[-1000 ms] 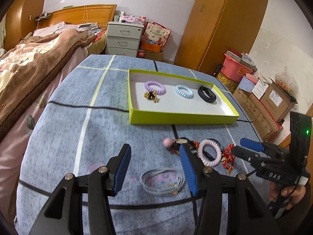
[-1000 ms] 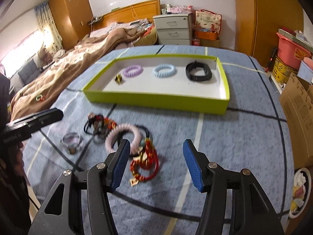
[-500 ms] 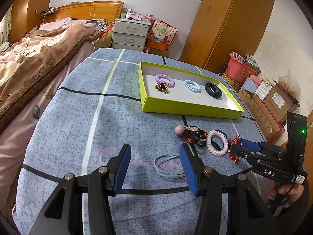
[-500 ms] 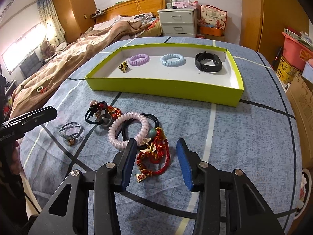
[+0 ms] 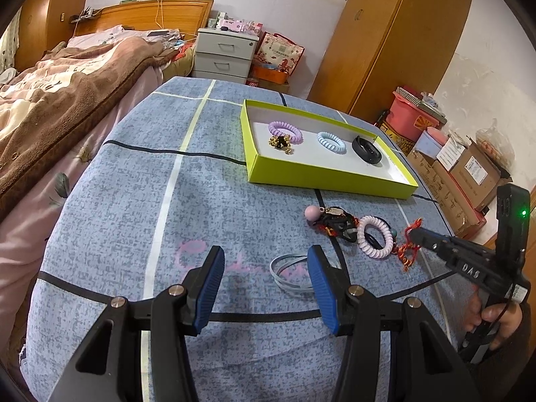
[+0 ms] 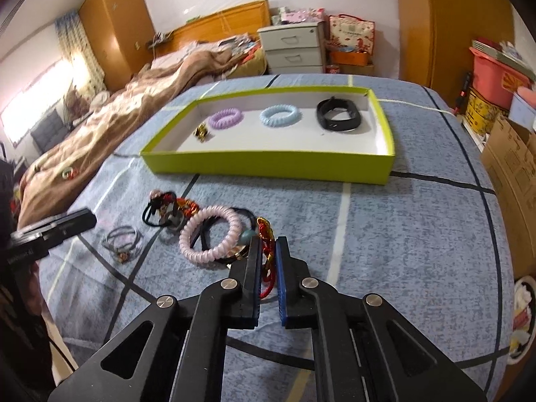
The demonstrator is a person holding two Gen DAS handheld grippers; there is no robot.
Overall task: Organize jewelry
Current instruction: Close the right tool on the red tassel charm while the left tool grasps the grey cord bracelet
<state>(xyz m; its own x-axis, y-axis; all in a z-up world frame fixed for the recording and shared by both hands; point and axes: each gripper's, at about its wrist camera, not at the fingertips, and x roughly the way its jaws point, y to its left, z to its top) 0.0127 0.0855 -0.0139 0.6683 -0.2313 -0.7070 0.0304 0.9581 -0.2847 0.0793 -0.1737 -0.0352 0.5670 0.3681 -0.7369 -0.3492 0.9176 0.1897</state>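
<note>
A green tray holds a purple coil band, a blue coil band, a black band and a gold charm. In front of it lie a pink coil band, a black and red tangle and a grey bangle. My right gripper is shut on a red cord bracelet that lies on the cloth. My left gripper is open and empty above the cloth, next to the grey bangle.
The blue checked cloth covers the table. A bed with a brown blanket is on the left. A white drawer unit, a wardrobe and cardboard boxes stand behind and to the right.
My right gripper has moved forward and down and closed on the red cord bracelet. My left gripper has drawn back a little and stays open.
</note>
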